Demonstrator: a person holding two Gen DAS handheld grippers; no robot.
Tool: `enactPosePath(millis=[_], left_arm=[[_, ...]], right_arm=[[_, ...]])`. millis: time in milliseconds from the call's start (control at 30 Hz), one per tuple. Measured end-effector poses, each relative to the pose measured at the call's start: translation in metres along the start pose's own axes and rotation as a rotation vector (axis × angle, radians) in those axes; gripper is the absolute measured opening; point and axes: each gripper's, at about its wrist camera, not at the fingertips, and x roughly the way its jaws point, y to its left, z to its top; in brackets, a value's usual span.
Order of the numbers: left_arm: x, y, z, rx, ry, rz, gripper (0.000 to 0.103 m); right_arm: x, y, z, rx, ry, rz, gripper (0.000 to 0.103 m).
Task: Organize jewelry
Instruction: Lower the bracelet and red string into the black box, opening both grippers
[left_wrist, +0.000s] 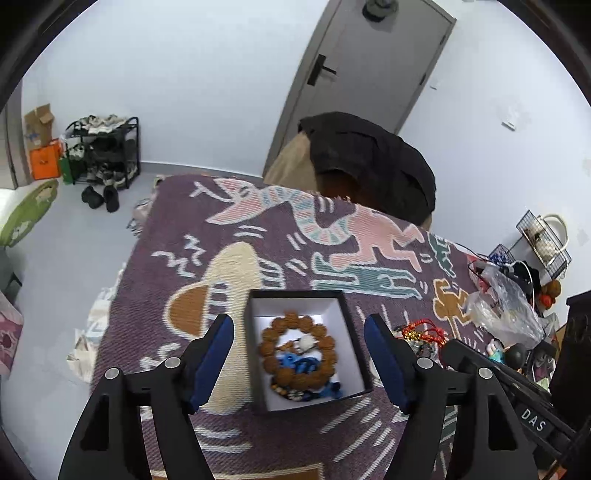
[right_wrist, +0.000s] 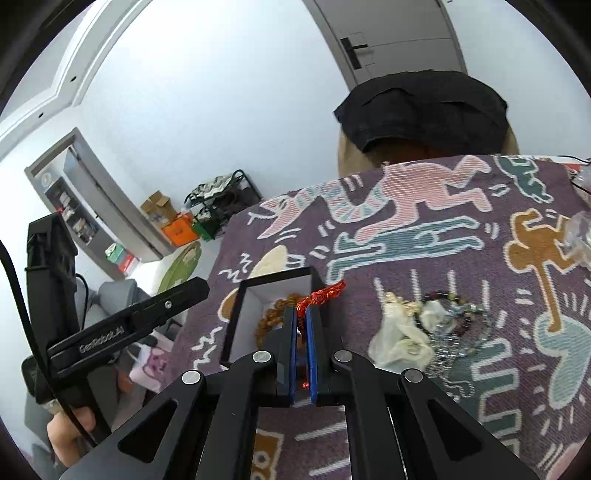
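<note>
My right fingers (right_wrist: 303, 325) pinch a red knotted cord (right_wrist: 322, 294) just over the box (right_wrist: 236, 317). My left fingers (left_wrist: 299, 343) are spread wide around that box (left_wrist: 351, 332). Inside lies a brown bead bracelet (left_wrist: 295, 350) with blue beads (left_wrist: 299, 363). More jewelry (right_wrist: 450, 325) sits farther right on the purple blanket (right_wrist: 406, 258).

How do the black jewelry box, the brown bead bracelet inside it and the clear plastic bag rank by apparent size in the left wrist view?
1. Black jewelry box
2. Clear plastic bag, though it lies farther off, so unsure against the box
3. Brown bead bracelet
</note>
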Motion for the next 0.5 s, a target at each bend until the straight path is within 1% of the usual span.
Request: enactPosePath(millis=[133,300,367,400,433,467,500], left_arm=[[-0.009,0.018,0.000,-0.022,-0.014,0.009,0.074],[-0.011,0.032,-0.002,-0.035,-0.008,0.012,0.075],[-0.011,0.034,-0.002,-0.040,-0.007,0.009,0.075],[-0.011,0.035,-0.002,-0.041,-0.008,0.008,0.075],[-0.011,0.035,-0.003,-0.041,-0.008,0.006,0.075],[-0.011,0.035,-0.004,-0.040,-0.008,0.003,0.075],[-0.011,0.034,-0.004,-0.039,-0.007,0.000,0.075]], right_arm=[[0.013,0.015,0.003,-0.024,0.019,0.018,0.006],[0.025,0.030,0.008,-0.044,0.037,0.040,0.006],[0.030,0.035,0.009,-0.058,0.048,0.027,0.007],[0.033,0.036,0.010,-0.063,0.055,0.015,0.013],[0.035,0.036,0.010,-0.062,0.066,0.013,0.032],[0.035,0.034,0.010,-0.058,0.068,0.016,0.046],[0.032,0.031,0.008,-0.051,0.054,0.020,0.063]])
